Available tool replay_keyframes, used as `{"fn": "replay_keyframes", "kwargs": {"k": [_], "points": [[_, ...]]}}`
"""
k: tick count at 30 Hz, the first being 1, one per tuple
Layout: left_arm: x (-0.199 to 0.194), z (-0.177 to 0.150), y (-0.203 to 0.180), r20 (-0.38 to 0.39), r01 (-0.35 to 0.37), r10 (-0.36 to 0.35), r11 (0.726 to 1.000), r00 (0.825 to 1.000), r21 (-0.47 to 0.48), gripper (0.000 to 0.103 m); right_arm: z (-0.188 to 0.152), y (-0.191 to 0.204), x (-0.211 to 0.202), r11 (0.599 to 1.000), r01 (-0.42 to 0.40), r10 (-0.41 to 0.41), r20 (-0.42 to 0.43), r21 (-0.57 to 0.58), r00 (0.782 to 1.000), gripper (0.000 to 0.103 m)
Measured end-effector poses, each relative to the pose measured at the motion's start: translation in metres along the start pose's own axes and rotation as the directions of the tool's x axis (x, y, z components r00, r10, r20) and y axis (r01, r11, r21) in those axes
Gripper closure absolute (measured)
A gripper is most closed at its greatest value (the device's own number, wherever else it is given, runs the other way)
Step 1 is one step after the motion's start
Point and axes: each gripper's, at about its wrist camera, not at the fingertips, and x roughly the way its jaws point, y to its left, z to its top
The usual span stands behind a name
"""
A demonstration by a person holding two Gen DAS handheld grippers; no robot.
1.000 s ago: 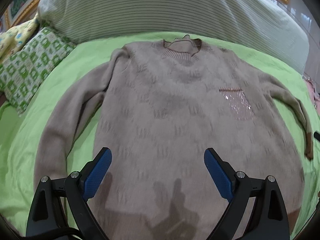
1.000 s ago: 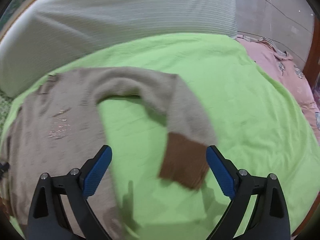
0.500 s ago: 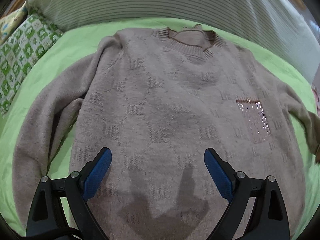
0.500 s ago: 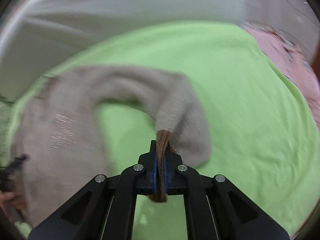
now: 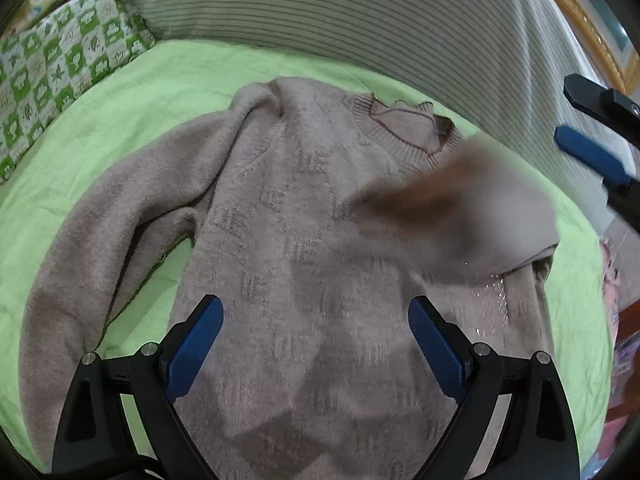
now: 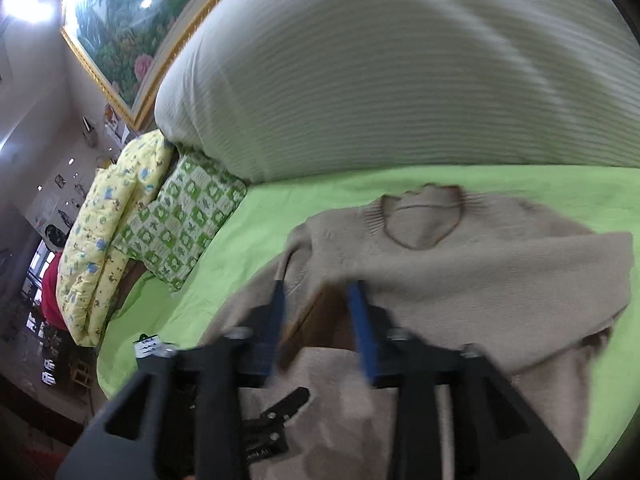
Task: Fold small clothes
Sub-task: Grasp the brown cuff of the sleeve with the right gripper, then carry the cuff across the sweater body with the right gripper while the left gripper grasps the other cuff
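Green bedsheet (image 5: 132, 92) fills both my views, with a big striped bolster (image 6: 400, 80) along the far side and a green-checked pillow (image 6: 184, 216) and a yellow quilt (image 6: 100, 240) piled at one end under a gilt-framed painting (image 6: 132, 20). Spread on the sheet is the beige sweater (image 5: 288, 240), collar (image 5: 400, 128) toward the bolster, one sleeve (image 5: 80, 240) lying down along the body on the sheet. Across the chest the other sleeve (image 5: 480, 220) is folded over, blurred, with its brown cuff (image 5: 420, 192) toward the middle of the body below the collar and partly covering the sparkly pocket (image 5: 492, 300). My left tongs (image 5: 316, 340) hang above the lower body of the sweater, jaws wide apart with nothing between them, not touching the knit. My right tongs (image 6: 320, 320) sit over the folded sleeve; their jaws have just been opening, and the brown cuff (image 6: 320, 320) shows in the gap between the blue pads (image 6: 362, 320), though I see no squeeze on it. From the left view the right tongs (image 5: 588, 152) show at the far edge, clear of the sleeve.
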Motion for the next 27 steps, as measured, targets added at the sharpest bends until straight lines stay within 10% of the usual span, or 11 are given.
{"fn": "replay_keyframes", "kwargs": {"k": [14,15,19,23,27], "points": [[0.081,0.054,-0.007,-0.071,0.036,-0.041,0.997,0.997,-0.073,0.011,-0.041,-0.142,-0.045,0.929,0.230,-0.237,-0.012,0.288,0.971,0.058],[0.084,0.057,-0.011,-0.071,0.036,-0.041,0.997,0.997,-0.064,0.014,-0.042,-0.149,-0.049,0.923,0.245,-0.254,-0.010,0.296,0.967,0.058],[0.088,0.070,-0.028,-0.083,0.106,-0.106,0.994,0.991,0.003,0.087,-0.044,-0.169,-0.062,0.900,0.294,-0.310,0.000,0.322,0.951,0.058],[0.043,0.089,-0.023,0.005,0.204,-0.205,0.978,0.979,0.033,0.093,-0.042,-0.190,-0.075,0.875,0.343,-0.368,0.010,0.341,0.930,0.058],[0.016,0.111,0.024,0.100,0.138,-0.136,0.990,0.986,-0.005,0.093,-0.039,-0.209,-0.082,0.849,0.379,-0.410,0.007,0.369,0.912,0.058]]}}
